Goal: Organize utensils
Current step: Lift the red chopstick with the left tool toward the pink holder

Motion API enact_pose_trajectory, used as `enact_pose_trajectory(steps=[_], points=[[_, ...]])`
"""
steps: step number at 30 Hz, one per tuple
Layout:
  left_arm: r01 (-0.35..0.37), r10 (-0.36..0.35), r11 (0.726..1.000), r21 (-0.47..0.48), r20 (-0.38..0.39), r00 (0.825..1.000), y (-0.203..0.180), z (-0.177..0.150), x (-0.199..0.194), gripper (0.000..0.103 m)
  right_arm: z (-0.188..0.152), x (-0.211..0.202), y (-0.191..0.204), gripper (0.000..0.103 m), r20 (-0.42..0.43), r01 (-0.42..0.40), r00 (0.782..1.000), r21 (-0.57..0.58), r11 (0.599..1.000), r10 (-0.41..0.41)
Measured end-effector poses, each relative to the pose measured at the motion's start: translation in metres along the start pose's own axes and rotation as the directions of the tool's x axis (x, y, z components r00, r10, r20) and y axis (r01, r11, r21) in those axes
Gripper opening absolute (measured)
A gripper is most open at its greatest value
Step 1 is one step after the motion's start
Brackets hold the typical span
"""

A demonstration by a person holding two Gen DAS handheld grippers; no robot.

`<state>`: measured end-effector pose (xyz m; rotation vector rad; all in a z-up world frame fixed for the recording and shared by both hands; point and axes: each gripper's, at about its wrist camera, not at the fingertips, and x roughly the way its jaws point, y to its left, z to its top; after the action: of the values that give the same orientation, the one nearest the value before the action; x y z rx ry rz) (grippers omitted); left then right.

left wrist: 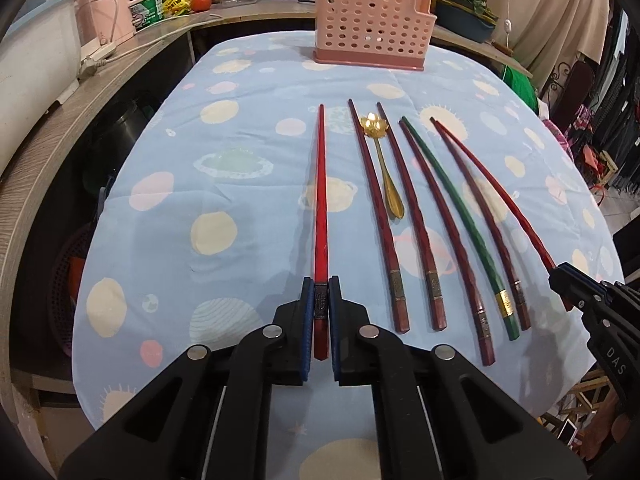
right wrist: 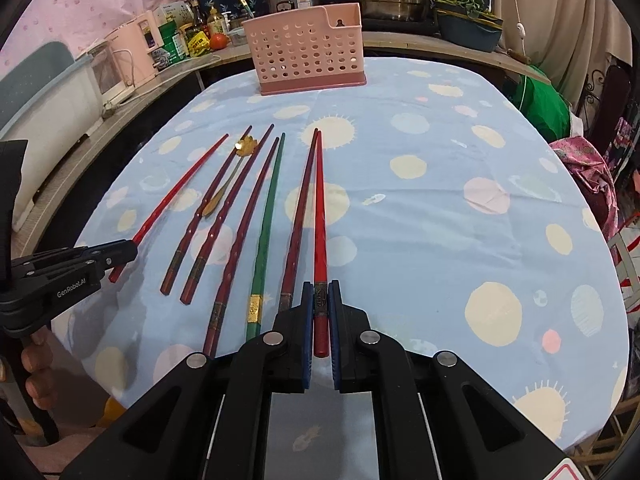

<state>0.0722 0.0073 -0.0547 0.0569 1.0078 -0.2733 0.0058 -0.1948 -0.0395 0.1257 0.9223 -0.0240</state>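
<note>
- Left tongs [left wrist: 320,300]: pinched shut on the bright red chopstick at the far left of the row [left wrist: 320,208], pads on its metal band near the butt end.
- Right tongs [right wrist: 320,300]: clamped on the other bright red chopstick [right wrist: 319,216], far right of the row, same band position.
- Both sticks look flat on the desk [left wrist: 160,184]; tips point at the pink holder [left wrist: 370,24], which stands well apart at the far edge.
- Between them, untouched: four dark red chopsticks, one green chopstick [left wrist: 456,216], gold spoon [left wrist: 386,168].
- Step in hand, my read: lift the matched red pair and drop it in the holder.
- Doing it well:
  - Lift straight up first. The right stick lies just beside a dark red neighbour [right wrist: 298,216]; dragging sideways would knock it.
  - Grip is near one end, so the long free end will tend to sag or pivot. Keep the clamp firm and move slowly.
  - Swing tips down before reaching the holder and enter from above the rim.
  - Keep the hands apart in transit so the sticks don't cross.
  - Release only once the tips are inside.
</note>
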Motion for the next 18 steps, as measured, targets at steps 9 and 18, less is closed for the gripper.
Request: enact_pose_trajectory(steps=[9,18], points=[[0.039,-0.037,0.999,-0.026,0.079,0.996,0.001,0.022,-0.039,0.007,0.034,-0.038,-0.009,0.007,0.105,-0.061,0.993,0.062,0.996,0.054],[0.08,-0.07,0.996,-0.045,0.19,0.979,0.005,0.061,-0.083,0.007,0.076,-0.079,-0.022,0.007,0.232,-0.083,0.971,0.091,0.992,0.06]])
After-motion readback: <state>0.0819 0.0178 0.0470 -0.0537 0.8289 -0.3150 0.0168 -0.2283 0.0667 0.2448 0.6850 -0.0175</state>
